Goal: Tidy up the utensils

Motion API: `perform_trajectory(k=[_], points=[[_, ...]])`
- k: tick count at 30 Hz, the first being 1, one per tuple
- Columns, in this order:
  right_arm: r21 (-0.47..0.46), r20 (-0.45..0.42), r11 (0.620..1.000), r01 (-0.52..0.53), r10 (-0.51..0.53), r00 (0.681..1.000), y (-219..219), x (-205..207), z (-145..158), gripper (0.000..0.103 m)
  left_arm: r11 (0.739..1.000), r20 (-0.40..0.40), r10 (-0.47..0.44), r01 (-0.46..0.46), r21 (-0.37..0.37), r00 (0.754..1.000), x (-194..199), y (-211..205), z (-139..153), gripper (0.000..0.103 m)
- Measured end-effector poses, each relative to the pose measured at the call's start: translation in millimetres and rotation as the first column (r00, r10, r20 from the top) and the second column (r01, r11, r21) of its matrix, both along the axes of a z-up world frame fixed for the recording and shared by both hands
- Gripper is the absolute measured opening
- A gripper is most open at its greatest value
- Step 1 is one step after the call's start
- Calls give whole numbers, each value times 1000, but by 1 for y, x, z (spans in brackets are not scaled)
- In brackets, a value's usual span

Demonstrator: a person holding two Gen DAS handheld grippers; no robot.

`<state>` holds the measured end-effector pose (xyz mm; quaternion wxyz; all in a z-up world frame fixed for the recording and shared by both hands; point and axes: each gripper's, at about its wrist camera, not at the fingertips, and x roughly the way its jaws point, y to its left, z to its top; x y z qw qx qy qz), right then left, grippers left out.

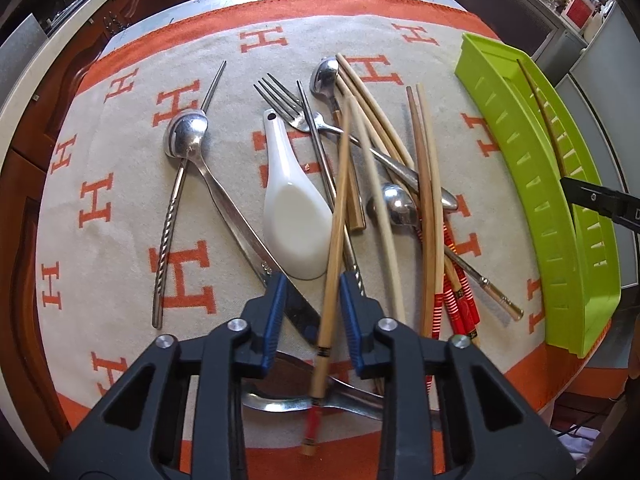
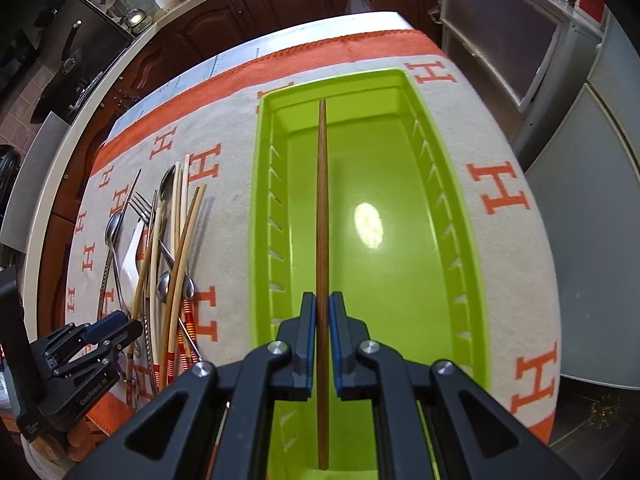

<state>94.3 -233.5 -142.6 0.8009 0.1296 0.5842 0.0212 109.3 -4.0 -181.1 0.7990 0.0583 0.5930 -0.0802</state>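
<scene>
The blue-padded fingers (image 1: pixel 276 312) of the left gripper (image 1: pixel 313 312) are seen standing a little apart on either side of a bamboo chopstick (image 1: pixel 336 232); a gap shows on both sides of the stick, so no pinch is made and the fingers are read as parted. This chopstick runs from six o'clock towards twelve o'clock across the heap of utensils on the table.

In the right wrist view, the right gripper (image 2: pixel 322 316) is seen with its fingers (image 2: pixel 308 320) closed on a brown chopstick (image 2: pixel 322 200), which is held lengthwise above the floor of a green tray (image 2: pixel 452 152).

From the left wrist view, the tray (image 1: pixel 520 120) is found at three o'clock, well apart from the heap. A white ceramic spoon (image 1: pixel 292 216) is lying at the centre, just left of the framed chopstick. A metal spoon (image 1: pixel 187 132) is placed at ten o'clock, crossed by a twisted metal chopstick (image 1: pixel 170 236). A fork (image 1: pixel 288 104) is seen at twelve o'clock, and pale chopsticks (image 1: pixel 424 184) with red-striped ends are fanned out at four o'clock. Everything is laid on an orange and cream cloth (image 1: pixel 120 208) printed with letters.
</scene>
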Motion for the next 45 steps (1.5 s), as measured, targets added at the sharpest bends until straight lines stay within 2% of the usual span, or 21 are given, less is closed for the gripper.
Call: perform_trajectory(k=[2,5,7,11,16,21,27,31,37,41,45], points=[[15,-8,1000,0,0,1000,2,1,-2,7,1000,-1,1,-1,-5,1000,0,0,1,10],[38,-2,999,-7,7,1000,3,-1,-2,7,1000,-3,11,-11,-23,1000,0,2,3,5],[48,5,999,-11,11,1000,4,-4,0,7,1000,4,27,-27,-14,1000,-1,3,6,5],[80,29,997,-17,15,999,3,-11,7,7,996,1,71,-71,-51,997,-2,10,17,5],[100,52,995,-16,11,999,0,-18,15,7,991,30,86,-83,-105,996,-7,7,48,5],[105,68,995,-5,-2,998,-6,-25,22,7,985,55,72,-62,-164,996,-9,-11,84,5],[91,91,995,50,-58,994,-24,-36,30,7,969,30,18,-10,-246,999,5,-64,107,5],[72,112,993,97,-105,988,-40,-42,36,7,966,24,-27,33,-257,999,14,-110,106,5],[77,116,985,154,-162,980,-61,-49,40,7,967,-50,-62,48,-249,997,26,-162,73,5],[85,113,982,167,-176,978,-66,-53,38,7,967,-116,-49,18,-256,992,31,-173,48,5],[92,104,981,169,-178,978,-66,-52,35,7,972,-148,-40,4,-236,988,32,-178,32,5]])
